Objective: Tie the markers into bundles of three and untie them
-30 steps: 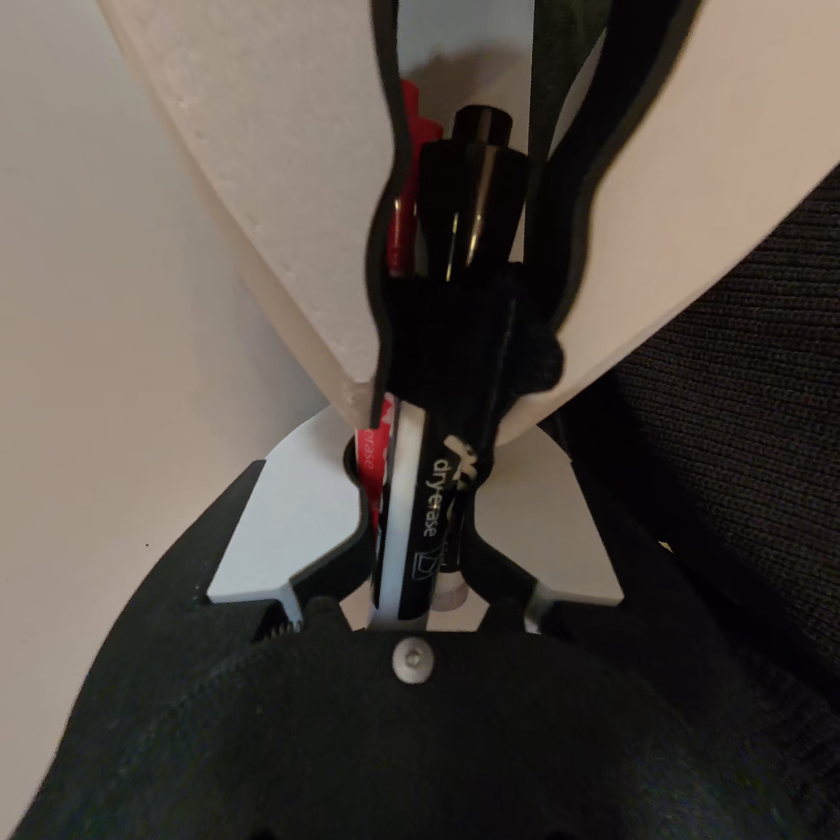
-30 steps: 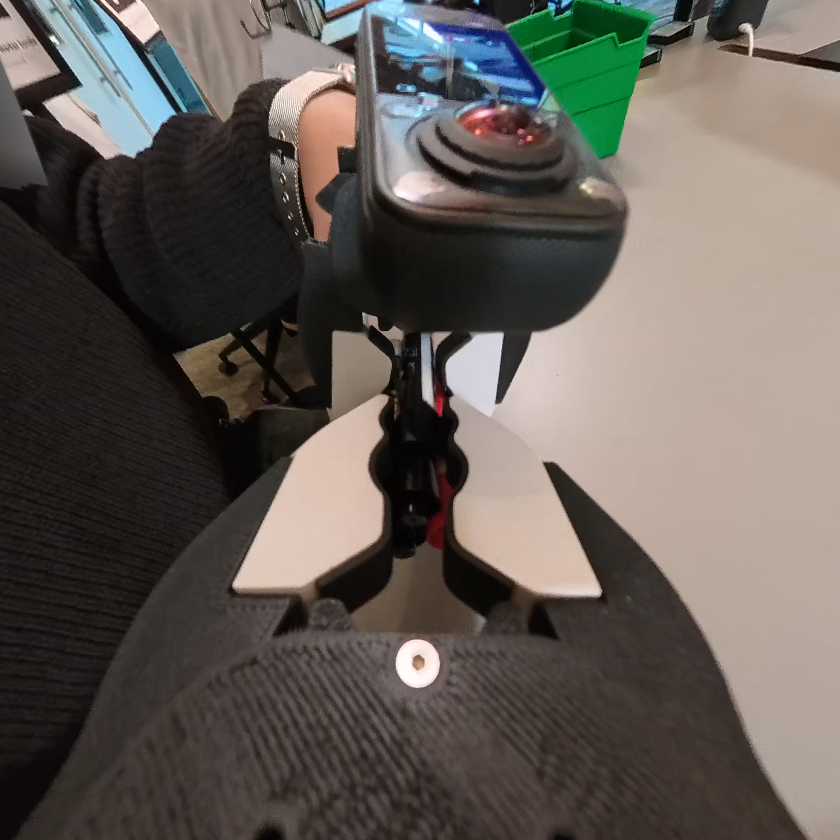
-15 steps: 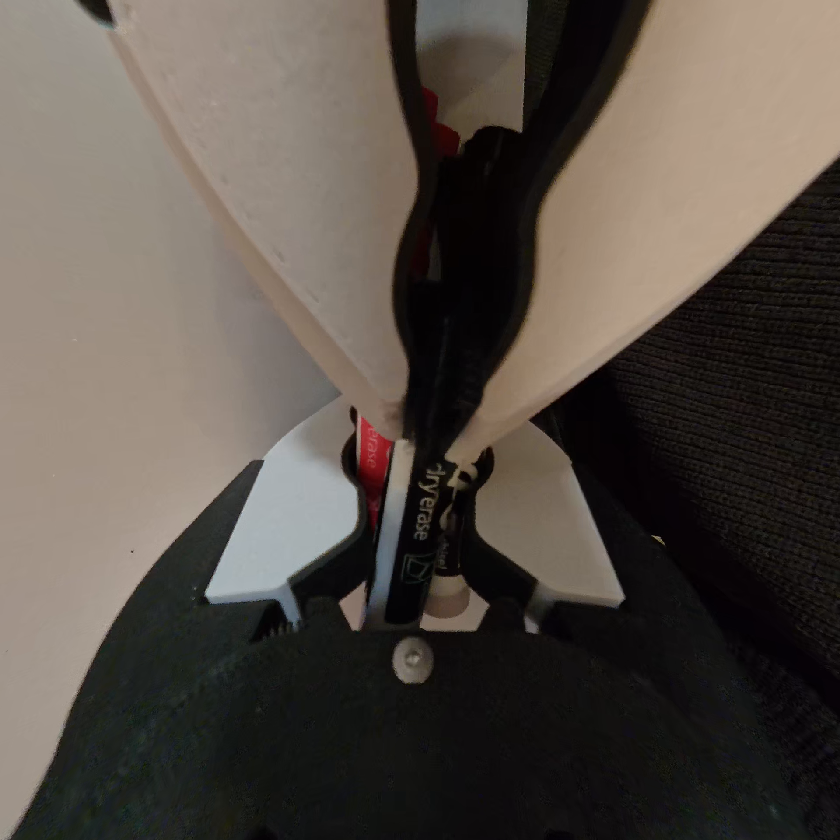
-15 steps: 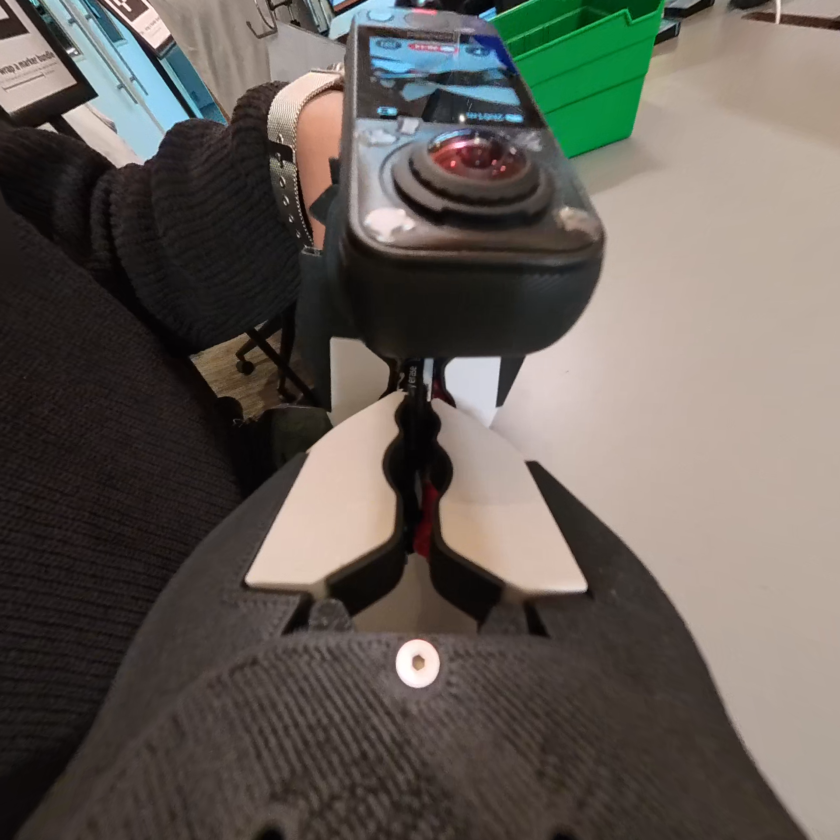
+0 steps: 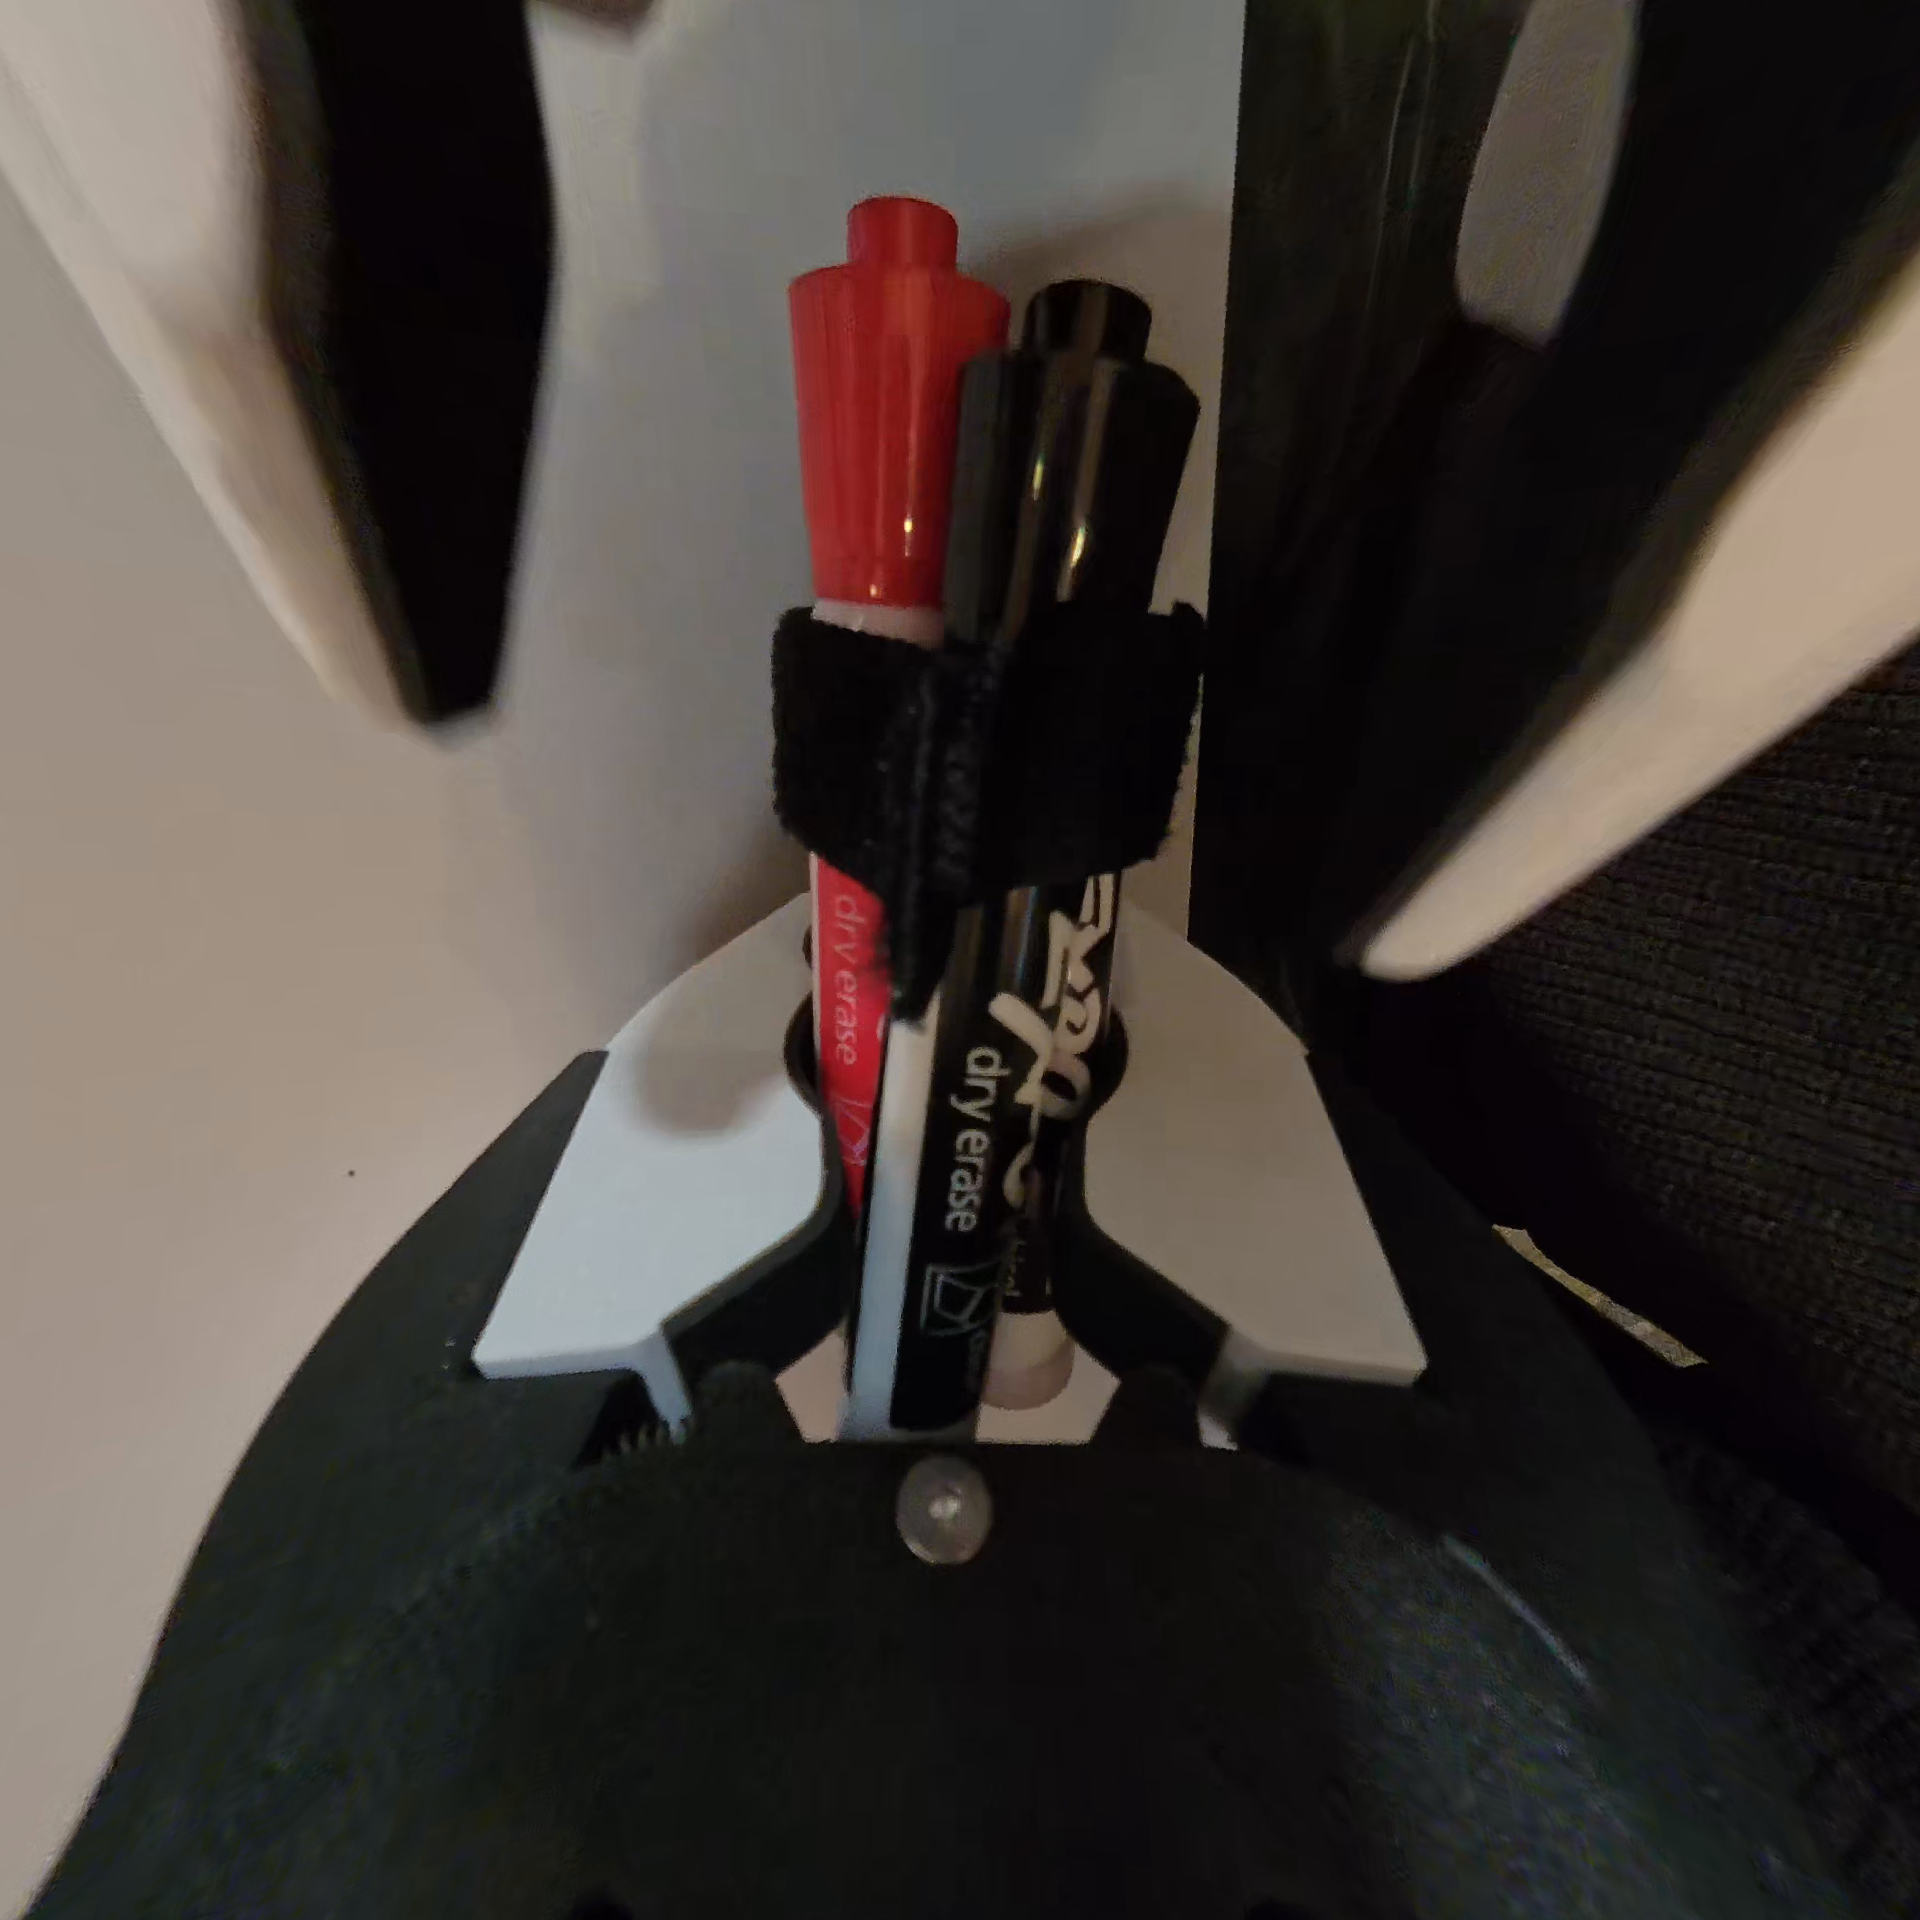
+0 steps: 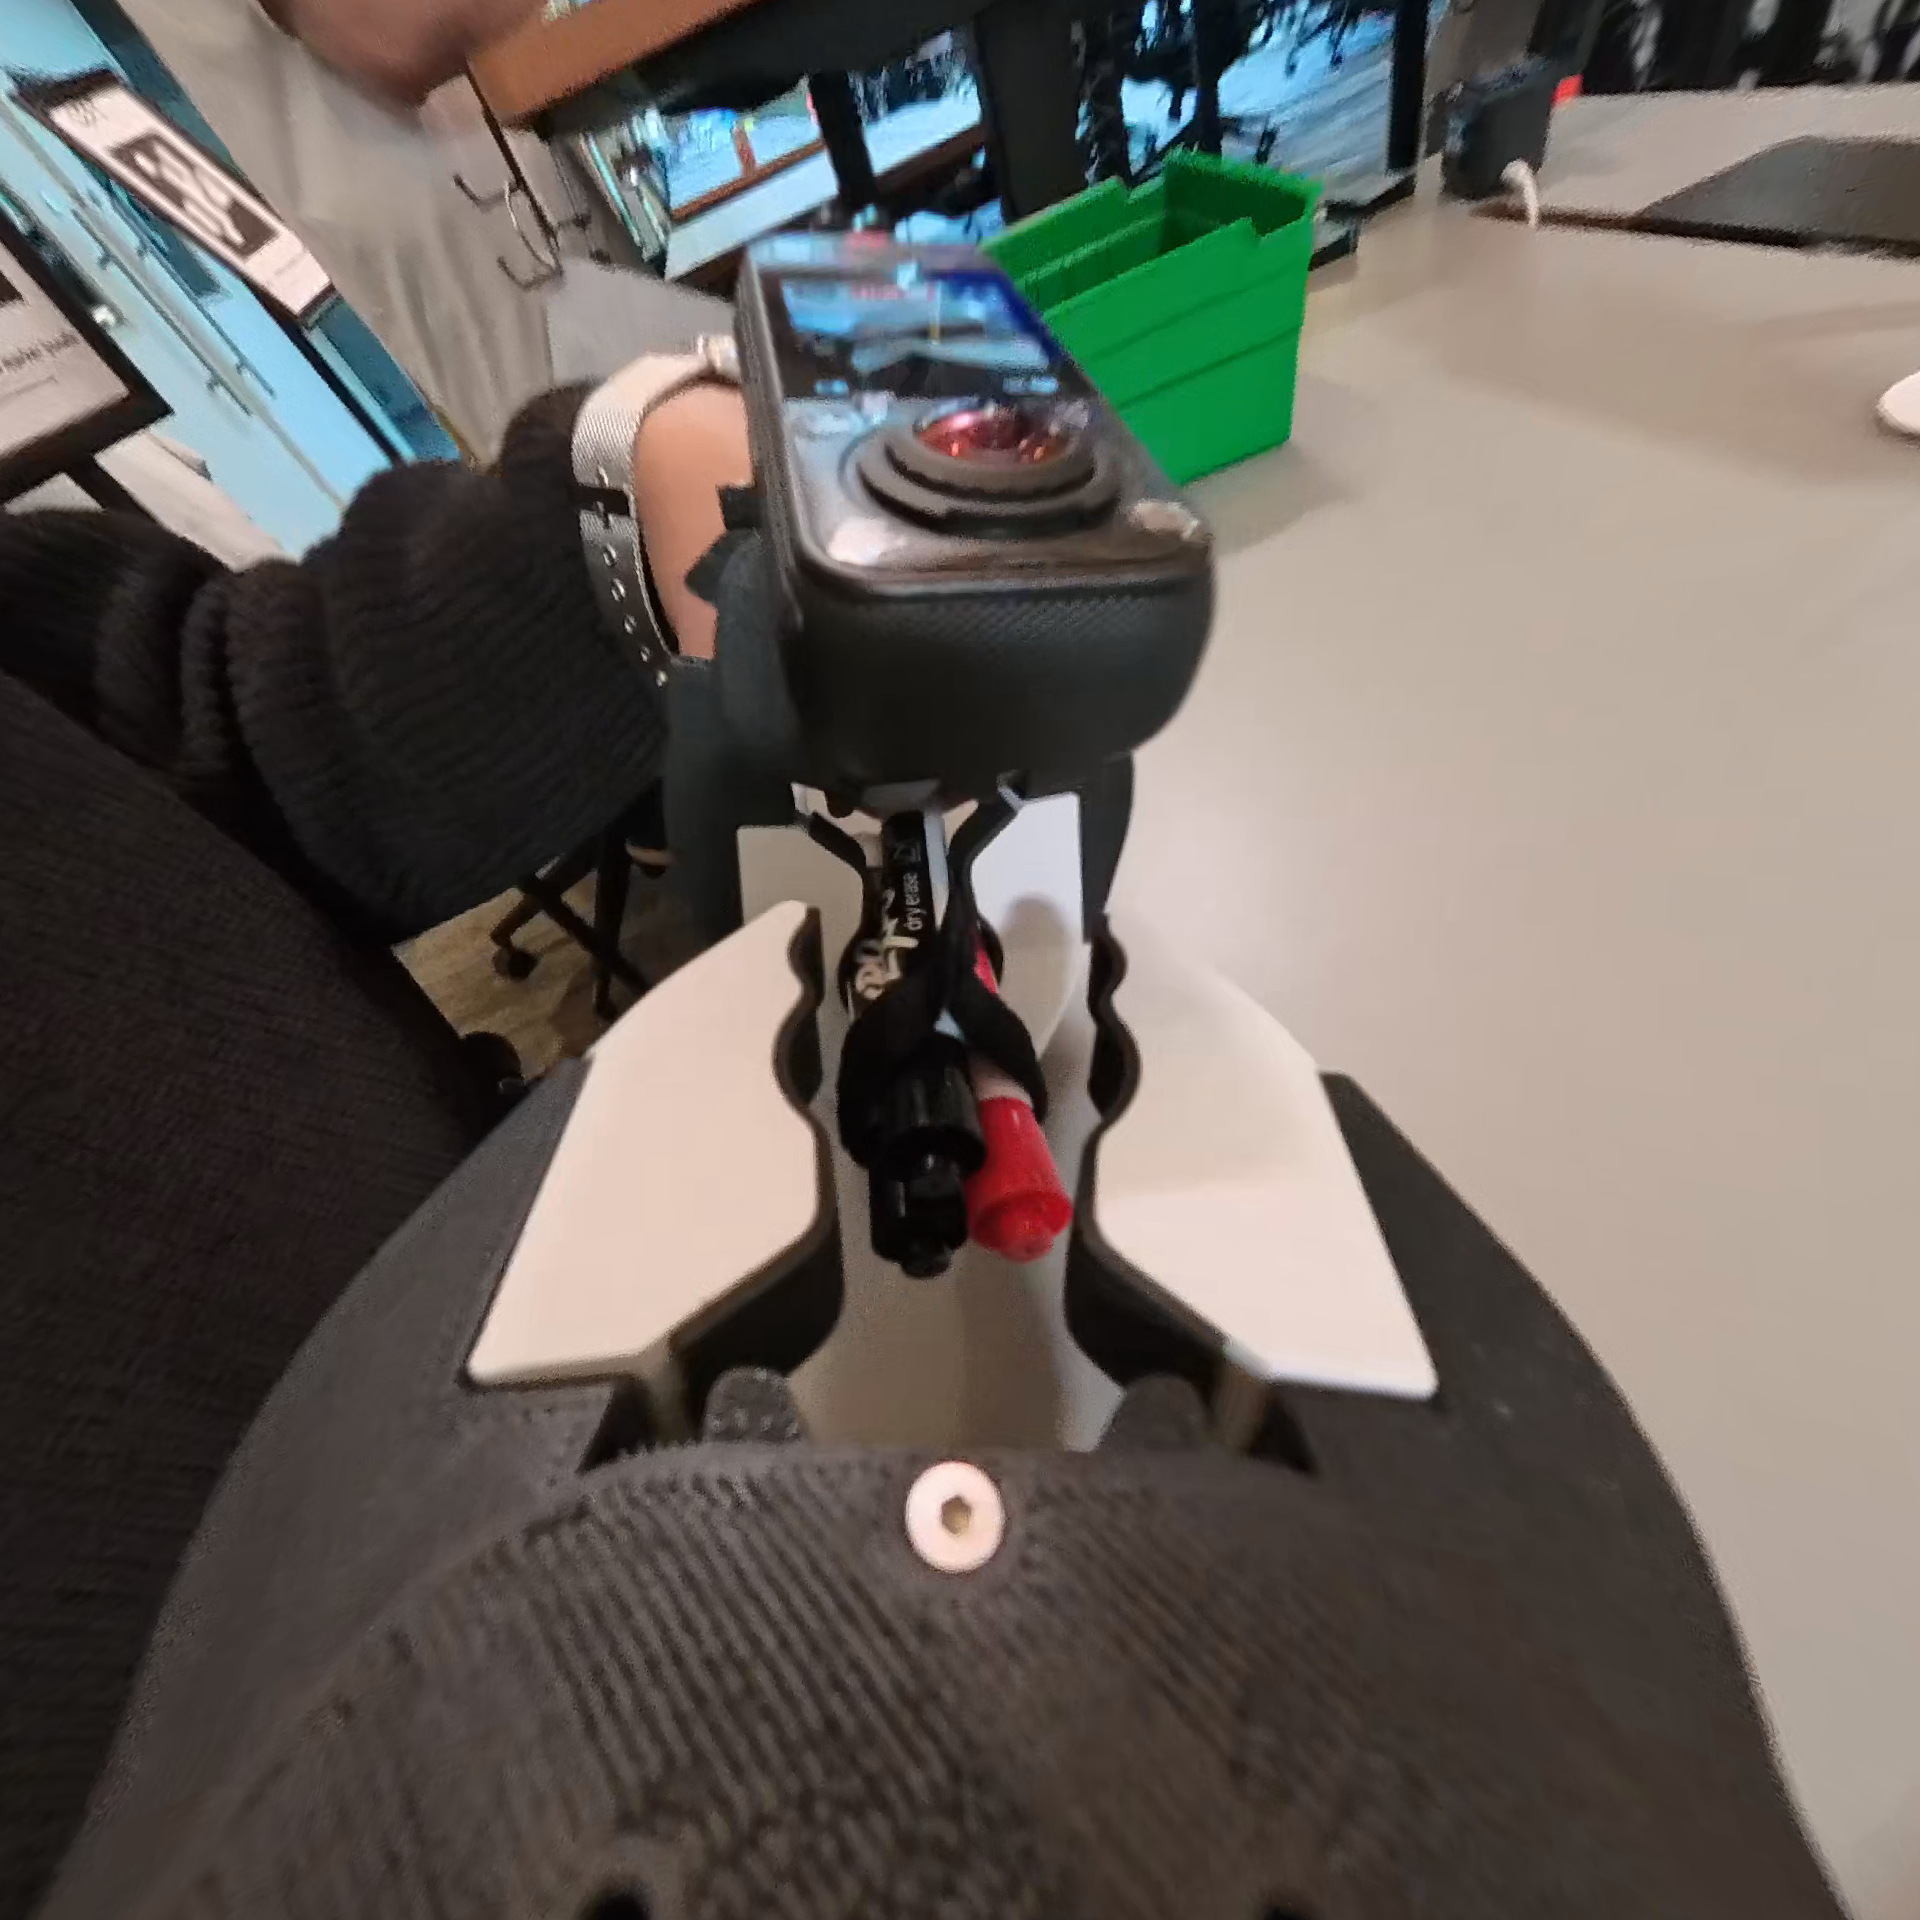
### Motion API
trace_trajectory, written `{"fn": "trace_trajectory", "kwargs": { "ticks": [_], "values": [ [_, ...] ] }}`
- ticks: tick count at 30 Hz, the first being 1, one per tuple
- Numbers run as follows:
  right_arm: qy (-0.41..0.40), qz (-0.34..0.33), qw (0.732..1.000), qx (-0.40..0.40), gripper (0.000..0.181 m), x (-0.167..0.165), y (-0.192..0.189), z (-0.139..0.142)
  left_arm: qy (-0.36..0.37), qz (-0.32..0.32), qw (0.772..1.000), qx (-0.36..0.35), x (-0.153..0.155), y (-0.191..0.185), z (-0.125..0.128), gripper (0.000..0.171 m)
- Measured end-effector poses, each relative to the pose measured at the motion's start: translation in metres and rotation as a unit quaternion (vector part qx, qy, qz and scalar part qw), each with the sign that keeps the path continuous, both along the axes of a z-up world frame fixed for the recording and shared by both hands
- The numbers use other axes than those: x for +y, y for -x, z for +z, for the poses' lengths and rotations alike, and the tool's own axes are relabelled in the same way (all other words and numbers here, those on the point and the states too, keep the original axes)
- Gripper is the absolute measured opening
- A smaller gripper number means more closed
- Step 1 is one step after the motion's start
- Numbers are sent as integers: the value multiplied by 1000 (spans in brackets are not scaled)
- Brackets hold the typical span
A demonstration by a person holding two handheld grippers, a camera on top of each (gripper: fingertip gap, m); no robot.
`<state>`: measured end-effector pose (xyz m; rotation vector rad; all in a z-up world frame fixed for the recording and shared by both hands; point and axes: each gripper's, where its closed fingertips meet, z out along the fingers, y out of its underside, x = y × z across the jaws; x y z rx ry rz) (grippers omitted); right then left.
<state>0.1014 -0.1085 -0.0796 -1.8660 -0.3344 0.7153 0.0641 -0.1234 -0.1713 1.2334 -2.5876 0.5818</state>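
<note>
Left tool [image 5: 961,1049] clamped tight; right tool [image 6: 951,1023] spread wide, facing it.

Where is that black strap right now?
In the left wrist view, the black strap wraps the red marker and black markers, just beyond the left gripper.

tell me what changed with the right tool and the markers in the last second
The right tool opened and let go of the markers; its fingers now stand wide on either side. The left tool kept its grip on the lower ends, and the black strap stayed wrapped around all three.
</note>
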Motion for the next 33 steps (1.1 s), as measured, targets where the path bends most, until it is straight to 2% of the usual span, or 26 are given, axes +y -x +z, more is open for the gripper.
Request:
{"fn": "trace_trajectory", "kwargs": {
  "ticks": [5, 8, 13, 16, 27, 31, 32, 33],
  "values": [
    [-28, -24, 997, 63, 43, -5, -26, 19, 16, 13, 1000, -4, 4, -2, 2, 44],
    [-12, -14, 999, 37, 36, -7, -27, 8, 7, 17, 1000, 1, 8, -1, -1, 44],
    [17, 22, 1000, 11, 36, -7, -5, -9, -3, 7, 1000, 9, 3, 0, -5, 44],
    [22, 39, 999, -6, 7, -8, 4, -16, -13, -7, 1000, 12, -4, 0, -8, 44],
    [43, 51, 996, -57, 7, -13, 9, -19, -34, -14, 999, 7, -9, -2, -9, 44],
    [41, 32, 997, -61, 9, -9, 9, -14, -33, -14, 999, -4, -10, -5, -9, 44],
    [40, 30, 997, -60, 12, -8, 9, -12, -30, -13, 999, -7, -10, -6, -9, 36],
    [36, 24, 997, -58, 13, -7, 8, -10, -29, -11, 999, -7, -10, -6, -9, 37]
  ]
}}
